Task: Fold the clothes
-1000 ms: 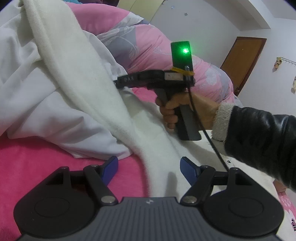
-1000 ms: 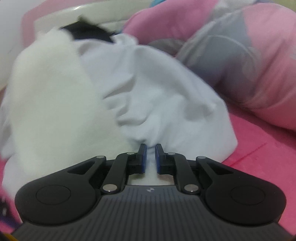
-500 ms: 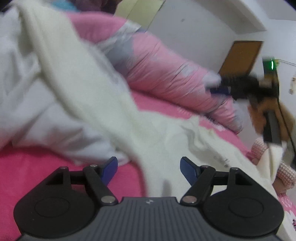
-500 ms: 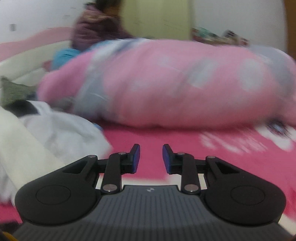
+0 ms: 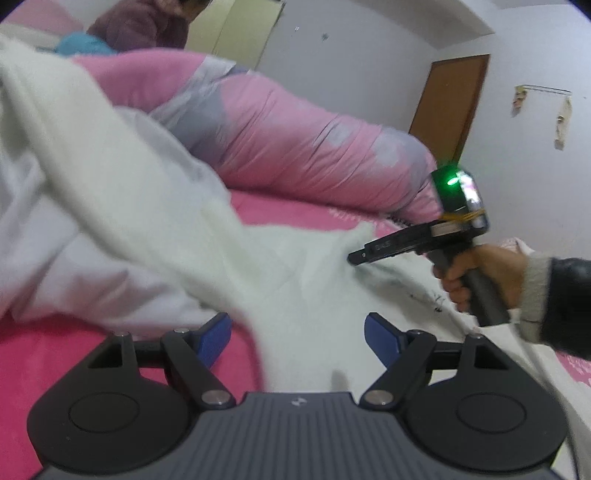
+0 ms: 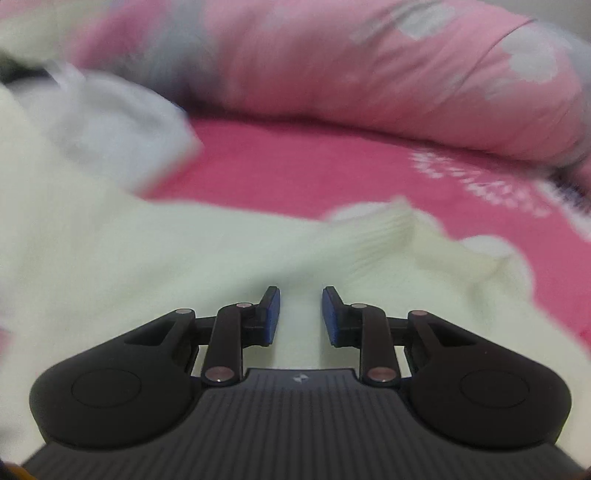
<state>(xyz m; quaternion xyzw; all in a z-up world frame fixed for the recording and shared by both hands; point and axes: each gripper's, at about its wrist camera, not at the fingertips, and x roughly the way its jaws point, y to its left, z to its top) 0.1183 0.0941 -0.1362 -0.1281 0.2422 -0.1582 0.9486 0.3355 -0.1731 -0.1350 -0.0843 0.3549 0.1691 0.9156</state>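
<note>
A cream knitted garment [image 5: 295, 266] drapes from the upper left down across the pink bed sheet [image 5: 37, 354]. Its ribbed edge [image 6: 380, 225] lies just ahead of my right gripper [image 6: 300, 310]. That gripper hovers low over the cream fabric, jaws a little apart, pinching nothing. In the left wrist view the right gripper [image 5: 356, 256] is held by a hand [image 5: 480, 273] and points at the garment's far corner. My left gripper [image 5: 299, 332] is open and still widening, with cream fabric lying loose between its fingers. A crumpled white garment [image 5: 74, 266] lies beside it.
A rolled pink and grey duvet [image 5: 295, 147] runs along the back of the bed. A person [image 5: 147, 26] sits behind it at the far left. A brown door [image 5: 454, 107] is in the right wall. Bare pink sheet [image 6: 295, 166] shows between the garment and the duvet.
My right gripper let go at the white pile, swung away to the right and came down by the cream garment's ribbed edge, jaws now apart. The left gripper stayed put.
</note>
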